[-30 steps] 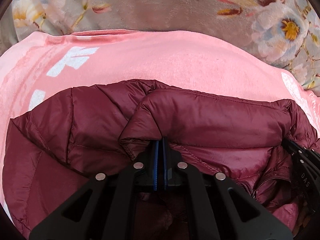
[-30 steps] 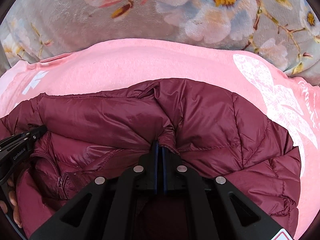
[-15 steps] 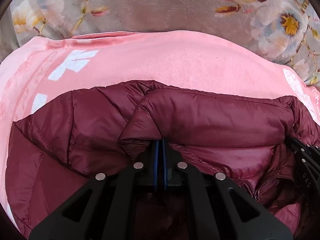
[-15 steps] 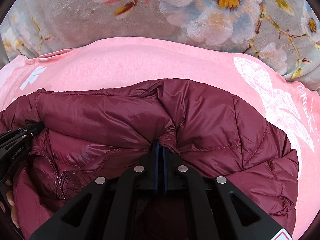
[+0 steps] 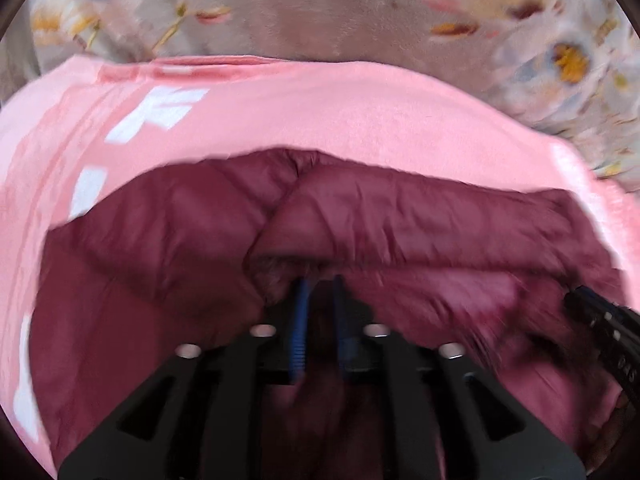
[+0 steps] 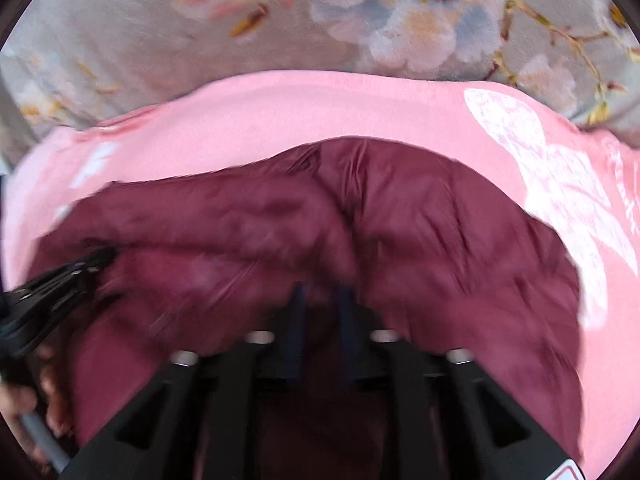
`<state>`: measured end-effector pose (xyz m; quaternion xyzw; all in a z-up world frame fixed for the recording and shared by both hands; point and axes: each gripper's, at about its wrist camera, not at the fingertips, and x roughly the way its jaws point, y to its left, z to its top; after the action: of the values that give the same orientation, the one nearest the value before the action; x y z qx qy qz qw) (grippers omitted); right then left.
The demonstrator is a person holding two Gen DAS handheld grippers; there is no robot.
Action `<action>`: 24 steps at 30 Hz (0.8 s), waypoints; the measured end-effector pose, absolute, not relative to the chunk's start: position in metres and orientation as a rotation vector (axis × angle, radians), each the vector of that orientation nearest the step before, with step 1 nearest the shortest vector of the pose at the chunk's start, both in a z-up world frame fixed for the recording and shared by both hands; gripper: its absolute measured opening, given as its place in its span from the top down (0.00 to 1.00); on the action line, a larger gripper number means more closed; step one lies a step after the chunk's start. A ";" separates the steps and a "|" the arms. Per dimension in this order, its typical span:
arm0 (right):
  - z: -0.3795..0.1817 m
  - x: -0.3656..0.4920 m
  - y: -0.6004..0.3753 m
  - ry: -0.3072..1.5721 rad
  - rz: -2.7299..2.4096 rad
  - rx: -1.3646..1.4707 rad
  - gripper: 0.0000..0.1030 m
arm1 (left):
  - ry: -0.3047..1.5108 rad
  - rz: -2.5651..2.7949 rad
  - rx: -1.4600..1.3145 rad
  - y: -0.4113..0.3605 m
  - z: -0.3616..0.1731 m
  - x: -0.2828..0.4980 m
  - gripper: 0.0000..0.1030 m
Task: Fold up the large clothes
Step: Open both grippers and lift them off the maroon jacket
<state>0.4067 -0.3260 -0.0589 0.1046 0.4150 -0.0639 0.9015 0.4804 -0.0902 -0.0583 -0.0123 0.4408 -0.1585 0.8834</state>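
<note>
We see both tongs, left (image 5: 320, 300) and right (image 6: 322, 300), slightly parted at the maroon puffer jacket (image 5: 160, 264) on the pink blanket (image 5: 320, 112); fabric probably released, frames blurred.

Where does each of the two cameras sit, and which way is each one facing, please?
Left wrist: rides the left gripper, looking along its parted fingers over the jacket on a pink cloth; the right gripper shows at the right edge.
Right wrist: rides the right gripper, fingers parted, facing the same jacket; the left gripper and the hand holding it show at the left edge.
Shared: jacket, pink cloth, floral blanket, each other's gripper.
</note>
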 end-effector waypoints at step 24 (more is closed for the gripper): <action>-0.119 -0.015 -0.342 0.761 -0.261 0.585 0.25 | 1.025 -0.205 -0.327 0.149 -0.068 0.154 0.20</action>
<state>-0.0155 -0.3419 -0.1189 0.2808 0.3651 -0.1251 0.8788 0.1537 0.1492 -0.0683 -0.1555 0.4871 -0.0974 0.8539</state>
